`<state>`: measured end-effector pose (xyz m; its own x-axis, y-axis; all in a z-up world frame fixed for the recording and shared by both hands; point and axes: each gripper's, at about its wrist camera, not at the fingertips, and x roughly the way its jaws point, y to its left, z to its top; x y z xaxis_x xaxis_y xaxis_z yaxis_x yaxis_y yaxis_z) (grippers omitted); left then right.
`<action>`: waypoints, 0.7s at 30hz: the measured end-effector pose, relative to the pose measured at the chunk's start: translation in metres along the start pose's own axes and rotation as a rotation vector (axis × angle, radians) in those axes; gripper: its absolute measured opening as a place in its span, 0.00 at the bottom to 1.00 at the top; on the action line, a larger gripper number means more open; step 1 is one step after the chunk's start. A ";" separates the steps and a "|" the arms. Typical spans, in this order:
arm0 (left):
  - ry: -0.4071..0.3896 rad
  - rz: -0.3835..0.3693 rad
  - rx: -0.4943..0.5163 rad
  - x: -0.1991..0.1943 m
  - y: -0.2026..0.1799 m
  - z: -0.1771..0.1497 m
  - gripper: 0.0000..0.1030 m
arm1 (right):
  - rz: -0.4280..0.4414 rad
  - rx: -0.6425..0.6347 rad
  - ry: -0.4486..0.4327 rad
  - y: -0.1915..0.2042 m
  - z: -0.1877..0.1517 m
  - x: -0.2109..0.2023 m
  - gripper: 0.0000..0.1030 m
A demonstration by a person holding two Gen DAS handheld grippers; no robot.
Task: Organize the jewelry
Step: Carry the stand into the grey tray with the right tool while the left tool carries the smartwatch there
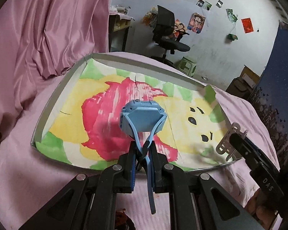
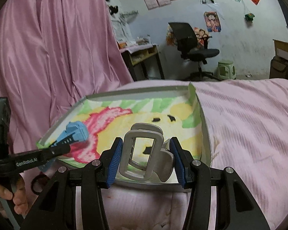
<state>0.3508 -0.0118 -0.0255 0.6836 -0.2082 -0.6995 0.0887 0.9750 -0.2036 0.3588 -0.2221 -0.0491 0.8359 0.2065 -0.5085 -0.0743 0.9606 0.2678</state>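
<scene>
Both grippers carry pieces over the tray [image 1: 48,103].
Left gripper [image 1: 143,149] pinches only the blue watch [image 1: 144,117] straps, so it could slip; right gripper [image 2: 144,161] clamps the grey hair clip [image 2: 142,153].

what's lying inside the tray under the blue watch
A painted sheet of a pink flower and yellow face lines the tray. The blue watch, held by the left tool, hides part of it.

This is a room in a home, most likely a bedroom. A soft pink blanket [image 2: 249,118] covers a bed, and a shiny pink curtain [image 2: 53,44] hangs beside it. Cartoon posters [image 2: 212,21] and small pictures are stuck on the pale wall. A black desk chair [image 2: 192,44] and a little green stool [image 2: 226,69] stand near a messy desk [image 2: 142,53].
</scene>
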 end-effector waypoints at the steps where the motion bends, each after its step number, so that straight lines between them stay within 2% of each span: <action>1: 0.002 0.002 0.005 0.001 0.000 0.000 0.12 | -0.004 -0.002 0.008 -0.002 -0.001 0.001 0.44; 6: 0.016 0.020 0.058 0.002 -0.008 -0.003 0.15 | -0.014 -0.007 0.040 -0.004 -0.006 0.004 0.45; 9: 0.012 0.004 0.069 0.001 -0.009 -0.003 0.21 | -0.015 -0.008 0.049 -0.004 -0.007 0.004 0.45; 14: -0.006 0.000 0.089 -0.005 -0.013 -0.007 0.25 | -0.011 -0.007 0.060 -0.007 -0.009 -0.001 0.47; 17: -0.035 -0.018 0.086 -0.016 -0.014 -0.011 0.39 | -0.018 -0.016 0.028 -0.005 -0.010 -0.014 0.56; 19: -0.080 -0.011 0.083 -0.028 -0.014 -0.014 0.65 | -0.026 -0.035 -0.006 -0.002 -0.009 -0.025 0.59; 21: -0.132 -0.001 0.086 -0.041 -0.015 -0.018 0.69 | -0.034 -0.052 -0.035 0.000 -0.008 -0.036 0.63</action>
<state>0.3088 -0.0195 -0.0062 0.7719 -0.2032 -0.6023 0.1473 0.9789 -0.1415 0.3242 -0.2277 -0.0365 0.8568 0.1674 -0.4877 -0.0725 0.9756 0.2074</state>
